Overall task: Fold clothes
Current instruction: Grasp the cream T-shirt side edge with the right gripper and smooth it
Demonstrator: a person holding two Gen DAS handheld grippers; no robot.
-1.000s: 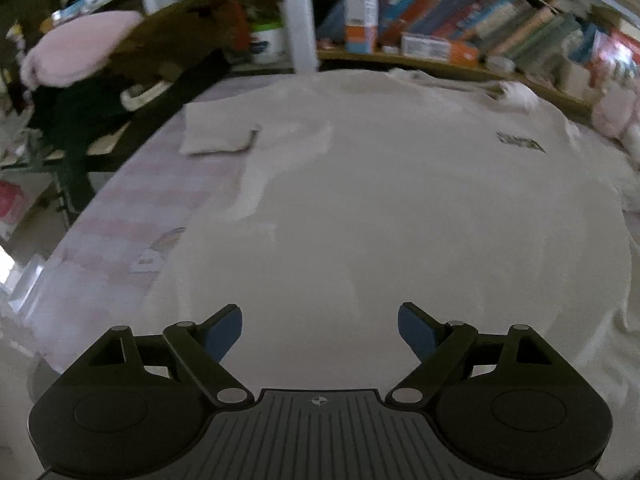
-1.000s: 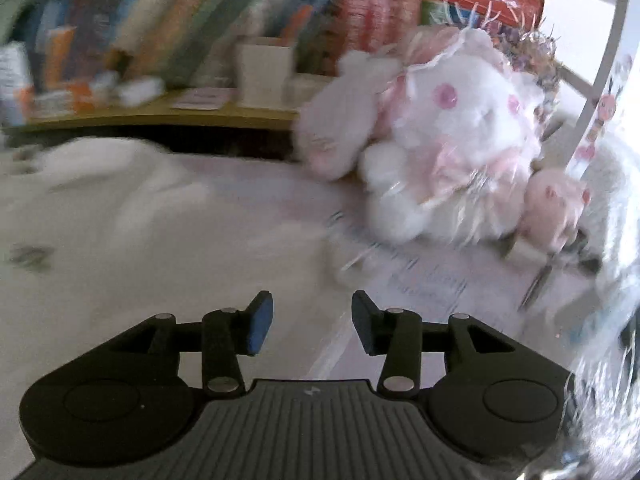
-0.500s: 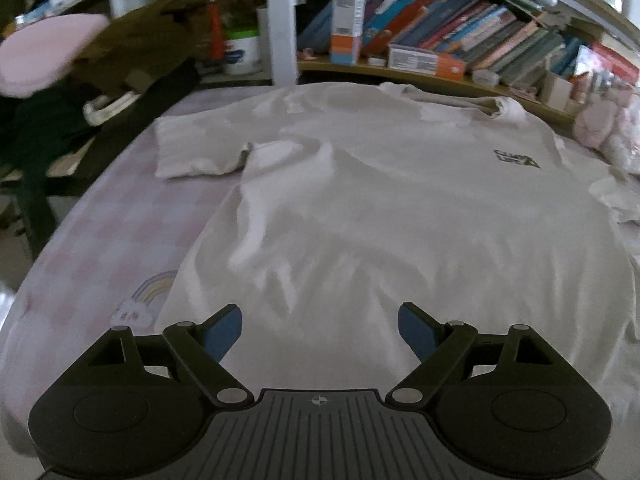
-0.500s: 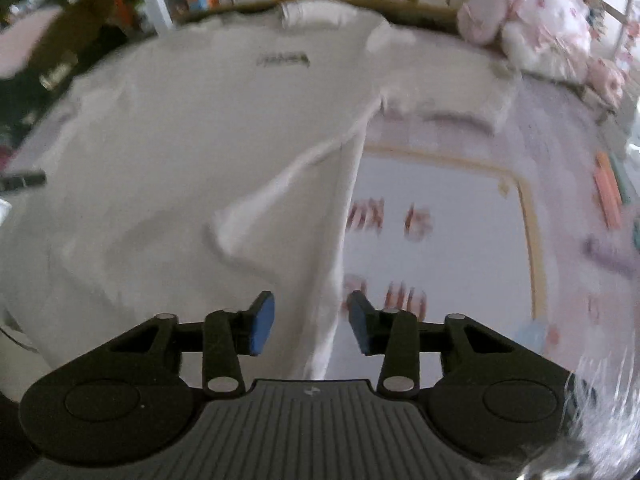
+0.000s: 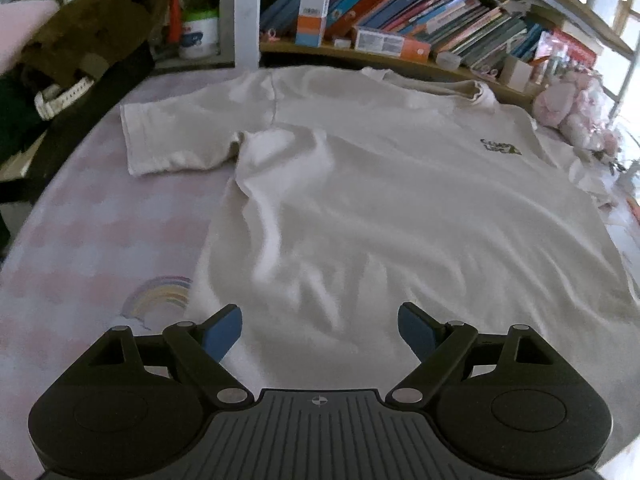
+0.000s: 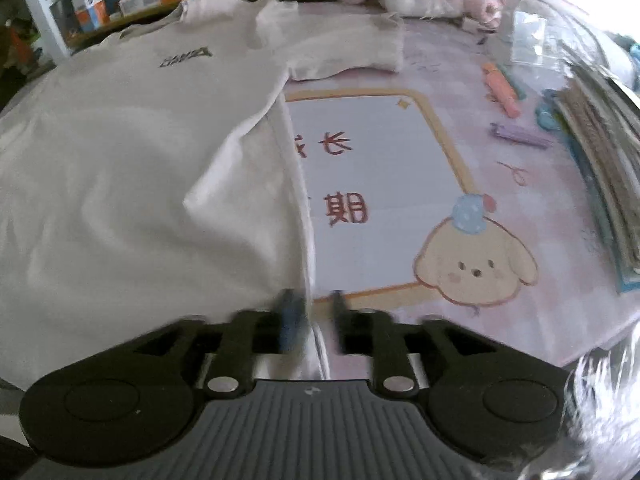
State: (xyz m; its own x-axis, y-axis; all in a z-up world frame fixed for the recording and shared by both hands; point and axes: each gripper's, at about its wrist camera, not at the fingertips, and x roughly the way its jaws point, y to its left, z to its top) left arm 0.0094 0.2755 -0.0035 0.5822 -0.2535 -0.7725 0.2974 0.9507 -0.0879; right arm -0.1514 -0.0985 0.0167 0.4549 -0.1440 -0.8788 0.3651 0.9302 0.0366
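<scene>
- Two grippers: left gripper (image 5: 320,330) spread wide, empty, above the cream T-shirt (image 5: 380,200); right gripper (image 6: 310,320) opening, shirt's side edge between its jaws.
- Only the right view shows the puppy mat (image 6: 472,268).

T-shirt (image 5: 384,200), cream-white, short-sleeved. Spread front side up on a pink patterned cloth (image 5: 100,232), collar (image 5: 440,84) toward the bookshelf, hem nearest the cameras. Small dark logo (image 5: 500,147) on the chest. Both sleeves laid out sideways: one (image 5: 176,140) flat with a slight tuck at the armpit, the other (image 6: 352,46) flat by the plush toys. Body rumpled, with soft ridges and creases across the lower half. Side edge (image 6: 298,208) lying along a printed panel on the cloth.
</scene>
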